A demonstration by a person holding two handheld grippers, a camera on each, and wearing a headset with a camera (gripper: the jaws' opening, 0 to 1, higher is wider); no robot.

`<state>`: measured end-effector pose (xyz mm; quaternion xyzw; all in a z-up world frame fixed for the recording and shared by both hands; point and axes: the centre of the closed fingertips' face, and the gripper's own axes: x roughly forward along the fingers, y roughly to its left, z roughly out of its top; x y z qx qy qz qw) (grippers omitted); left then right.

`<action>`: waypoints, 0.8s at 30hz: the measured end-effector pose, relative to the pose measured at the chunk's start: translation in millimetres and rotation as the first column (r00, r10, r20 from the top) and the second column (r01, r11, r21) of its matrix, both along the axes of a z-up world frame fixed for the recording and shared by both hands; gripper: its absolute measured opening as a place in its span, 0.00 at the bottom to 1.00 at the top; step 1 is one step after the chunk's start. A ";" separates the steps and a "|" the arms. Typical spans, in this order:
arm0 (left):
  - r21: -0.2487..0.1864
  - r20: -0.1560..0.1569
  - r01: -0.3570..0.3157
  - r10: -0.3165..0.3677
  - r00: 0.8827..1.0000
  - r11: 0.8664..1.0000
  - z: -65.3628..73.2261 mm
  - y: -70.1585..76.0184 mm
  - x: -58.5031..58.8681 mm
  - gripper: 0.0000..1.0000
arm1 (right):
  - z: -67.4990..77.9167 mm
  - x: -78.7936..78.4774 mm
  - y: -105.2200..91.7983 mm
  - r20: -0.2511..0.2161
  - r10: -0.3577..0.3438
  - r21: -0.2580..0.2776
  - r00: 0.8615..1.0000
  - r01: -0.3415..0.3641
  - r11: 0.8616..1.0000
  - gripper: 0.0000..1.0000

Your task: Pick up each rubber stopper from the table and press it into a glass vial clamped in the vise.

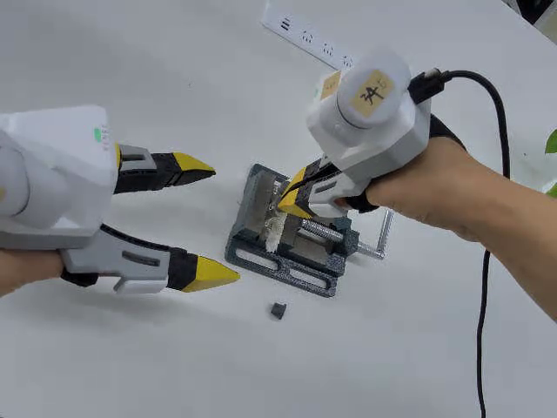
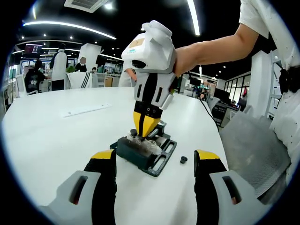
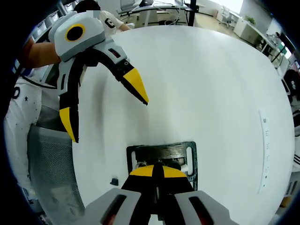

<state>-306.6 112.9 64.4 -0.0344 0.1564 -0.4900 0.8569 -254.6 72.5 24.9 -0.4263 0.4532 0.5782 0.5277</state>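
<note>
A dark grey vise (image 1: 261,252) stands mid-table with clear glass vials (image 1: 277,230) clamped in it. My right gripper (image 1: 287,201) is shut, its yellow tips pressed down on the vials; what lies under the tips is hidden. From the left gripper view the same gripper (image 2: 144,127) comes down onto the vise (image 2: 161,157), and one vial beside the tips carries a dark stopper (image 2: 133,133). A loose black rubber stopper (image 1: 278,310) lies on the table in front of the vise. My left gripper (image 1: 209,218) is held open and empty to the left of the vise.
A white power strip (image 1: 309,35) lies at the far edge of the white table (image 1: 157,366). A black cable (image 1: 487,261) runs down the right side behind the right hand. The vise handle (image 1: 383,235) sticks out to the right.
</note>
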 end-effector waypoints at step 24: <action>0.006 0.006 0.008 -0.008 1.000 1.000 3.6 -4.2 -0.1 0.66 | -1.6 2.0 0.7 0.048 0.017 0.020 0.999 -0.018 1.000 0.00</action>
